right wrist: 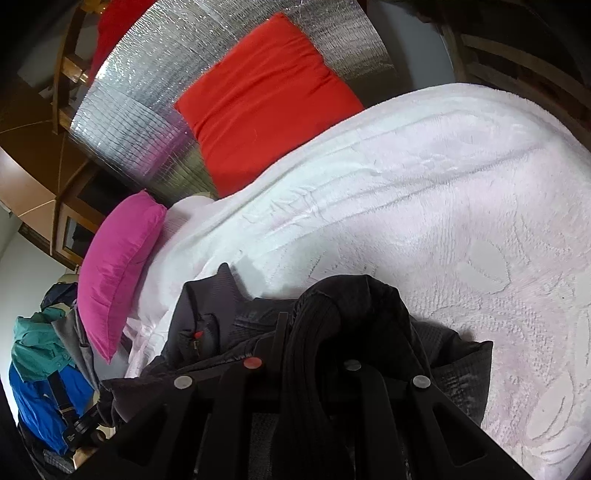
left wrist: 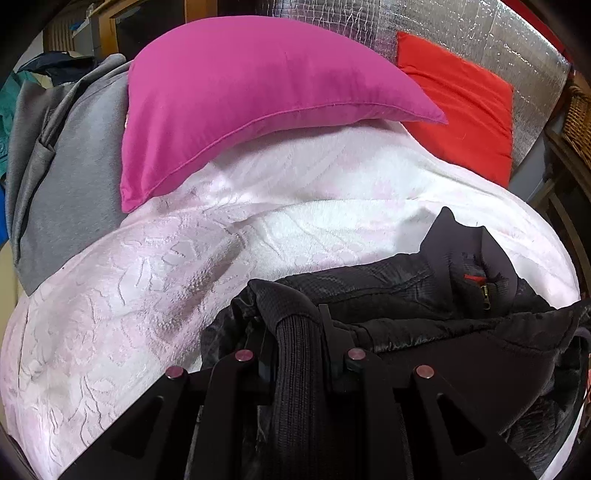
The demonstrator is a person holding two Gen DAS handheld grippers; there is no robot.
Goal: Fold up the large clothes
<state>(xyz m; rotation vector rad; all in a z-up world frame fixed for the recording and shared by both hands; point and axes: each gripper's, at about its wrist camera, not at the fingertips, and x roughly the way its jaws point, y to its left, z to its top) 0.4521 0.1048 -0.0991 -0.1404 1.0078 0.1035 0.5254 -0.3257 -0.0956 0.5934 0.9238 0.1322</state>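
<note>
A black jacket [left wrist: 424, 291] with a stand-up collar and zipper lies on a pale pink bedspread [left wrist: 147, 280]. My left gripper [left wrist: 295, 325] is shut on the jacket's ribbed black cuff [left wrist: 295, 354], which bunches between the fingers. In the right wrist view the same jacket [right wrist: 229, 317] lies at the lower left of the bedspread [right wrist: 443, 206]. My right gripper [right wrist: 314, 332] is shut on another ribbed black cuff [right wrist: 314, 354], with quilted black fabric draped over the fingertips.
A magenta pillow [left wrist: 240, 103] and a red pillow [left wrist: 465, 103] lie at the head of the bed against a silver foil panel [left wrist: 461, 33]. Grey cloth [left wrist: 70, 177] hangs at the left. Blue and teal garments [right wrist: 40, 369] hang beside the bed.
</note>
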